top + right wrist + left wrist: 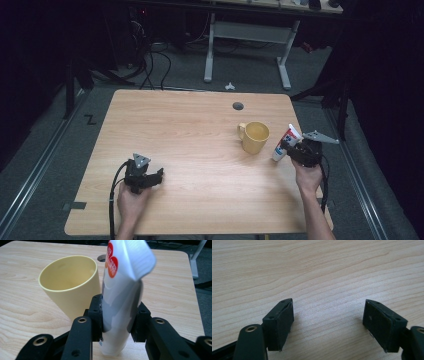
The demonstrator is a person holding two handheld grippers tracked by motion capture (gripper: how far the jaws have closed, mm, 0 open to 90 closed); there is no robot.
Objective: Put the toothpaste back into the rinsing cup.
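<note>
Right gripper view, tube [120, 302] clamped between right tongs [117, 317]

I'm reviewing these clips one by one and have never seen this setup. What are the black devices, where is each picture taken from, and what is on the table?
A person holds a hand-operated clamping tool in each hand. The high view looks down on the wooden table. The left tool rests low over bare wood, jaws open and empty, as the left gripper view shows. The right tool is shut on a white toothpaste tube, seen close in the right gripper view. A yellow mug stands beside the tube.
</note>
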